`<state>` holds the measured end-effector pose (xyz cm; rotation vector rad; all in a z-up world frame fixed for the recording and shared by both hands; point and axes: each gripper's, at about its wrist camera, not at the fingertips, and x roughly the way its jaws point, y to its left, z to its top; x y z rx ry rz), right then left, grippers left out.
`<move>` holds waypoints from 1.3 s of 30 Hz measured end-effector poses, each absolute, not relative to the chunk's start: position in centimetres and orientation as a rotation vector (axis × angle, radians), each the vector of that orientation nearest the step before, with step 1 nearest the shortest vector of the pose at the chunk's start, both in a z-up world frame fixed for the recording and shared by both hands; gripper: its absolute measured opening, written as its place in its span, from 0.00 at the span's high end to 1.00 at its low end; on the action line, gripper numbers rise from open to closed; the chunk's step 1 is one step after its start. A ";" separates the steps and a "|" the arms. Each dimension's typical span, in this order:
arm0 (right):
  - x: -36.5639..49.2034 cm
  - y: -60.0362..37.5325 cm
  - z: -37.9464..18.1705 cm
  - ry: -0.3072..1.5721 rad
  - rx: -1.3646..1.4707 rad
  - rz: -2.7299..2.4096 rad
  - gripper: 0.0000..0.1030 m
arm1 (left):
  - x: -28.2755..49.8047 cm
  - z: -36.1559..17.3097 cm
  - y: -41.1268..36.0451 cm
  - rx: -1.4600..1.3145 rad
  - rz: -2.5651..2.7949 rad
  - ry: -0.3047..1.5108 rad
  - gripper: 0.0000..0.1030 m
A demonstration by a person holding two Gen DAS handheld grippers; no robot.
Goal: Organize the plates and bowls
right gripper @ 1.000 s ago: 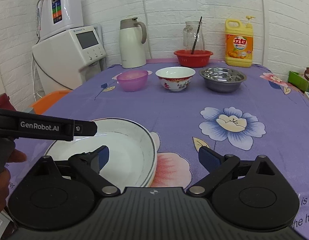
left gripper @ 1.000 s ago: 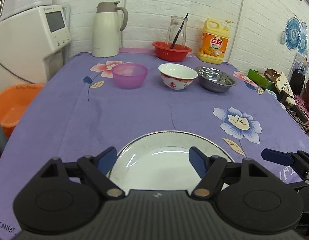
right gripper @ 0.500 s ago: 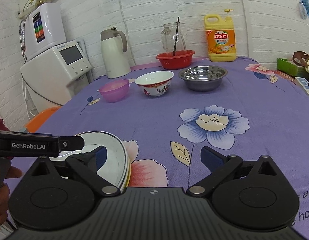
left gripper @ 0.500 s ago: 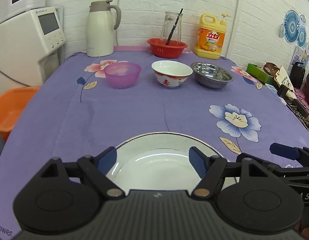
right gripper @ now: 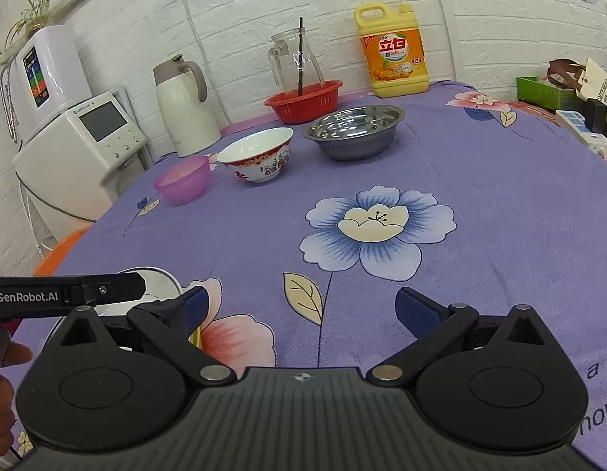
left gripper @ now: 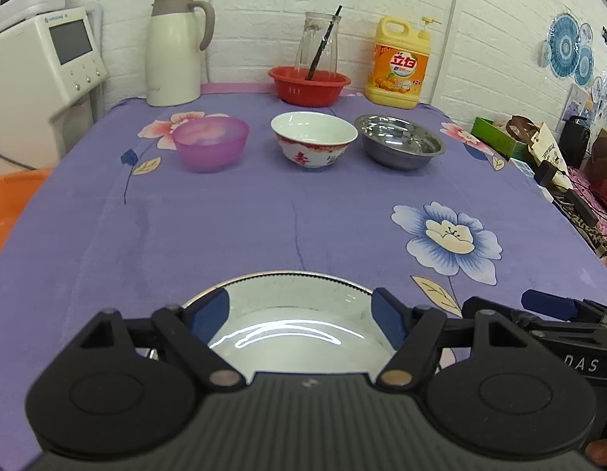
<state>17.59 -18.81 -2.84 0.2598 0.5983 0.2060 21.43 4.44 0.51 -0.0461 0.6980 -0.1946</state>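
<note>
Left tool hung with its blue pads spread wide over a white plate at the near edge of the table, gripping nothing, while the right tool, equally agape and empty, hovered just beside it above the flowered purple cloth. From the right wrist view a sliver of yellow showed under the plate's rim, suggesting it rested on another dish, though that could not be confirmed. Well apart, toward the wall, stood a row of three bowls: a translucent purple bowl, a white bowl with red pattern and a steel bowl, each upright and clear of its neighbours. Behind them sat a red basket holding a glass jug, with a thermos and a yellow detergent bottle to either side.

Glazed ceramic like the plate and patterned bowl was judged stiff, fairly heavy, slick and liable to chip, so a pinch across the rim with one pad inside and one beneath looked the safest hold. Plastic would be light and forgiving; steel light, hard and slippery, and apt to ring or skid when stacked. Both would likewise take a grip on the rim
</note>
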 end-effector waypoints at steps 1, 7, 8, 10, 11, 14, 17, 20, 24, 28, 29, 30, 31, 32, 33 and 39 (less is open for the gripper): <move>18.0 -19.0 -2.9 0.604 0.256 0.209 0.00 | 21.7 0.5 4.4 -0.050 -0.195 0.701 0.30; 22.2 -20.7 -0.9 0.591 0.205 0.211 0.00 | 23.0 0.8 5.1 -0.084 -0.201 0.685 0.30; 23.2 -21.0 -0.4 0.585 0.184 0.203 0.00 | 23.2 1.0 5.5 -0.096 -0.203 0.675 0.30; 25.6 -21.7 0.6 0.572 0.144 0.178 0.00 | 23.6 1.2 6.0 -0.112 -0.207 0.665 0.30; 26.9 -22.1 1.0 0.572 0.133 0.159 0.00 | 23.9 1.3 6.3 -0.116 -0.206 0.662 0.30; 31.5 -23.5 1.6 0.591 0.151 0.137 0.00 | 24.7 1.5 7.0 -0.115 -0.200 0.658 0.30; 35.7 -24.1 1.5 0.615 0.121 0.080 0.00 | 25.4 1.4 7.9 -0.119 -0.185 0.661 0.30; 39.6 -24.2 0.8 0.655 0.092 0.050 0.00 | 25.9 1.2 9.0 -0.129 -0.160 0.666 0.30; 43.7 -24.2 -1.3 0.731 0.055 0.004 0.00 | 26.1 1.2 9.9 -0.127 -0.139 0.661 0.30; 45.8 -23.9 -3.1 0.794 0.017 -0.022 0.00 | 26.4 1.1 10.3 -0.125 -0.125 0.664 0.30; 46.0 -23.9 -3.4 0.807 0.016 -0.021 0.00 | 26.4 1.1 10.5 -0.125 -0.124 0.663 0.30; 46.2 -23.9 -3.7 0.823 0.014 -0.020 0.00 | 26.3 1.1 10.4 -0.124 -0.125 0.661 0.30; 46.3 -23.8 -3.9 0.834 0.012 -0.016 0.00 | 26.3 1.1 10.4 -0.124 -0.126 0.660 0.30; 46.4 -23.8 -4.0 0.840 0.019 -0.009 0.00 | 26.3 1.2 10.4 -0.125 -0.127 0.660 0.30; 46.5 -23.9 -4.1 0.846 0.029 -0.008 0.00 | 26.3 1.2 10.3 -0.126 -0.128 0.660 0.30; 47.1 -24.0 -4.1 0.886 0.029 -0.012 0.00 | 25.5 1.7 10.3 -0.130 -0.125 0.646 0.29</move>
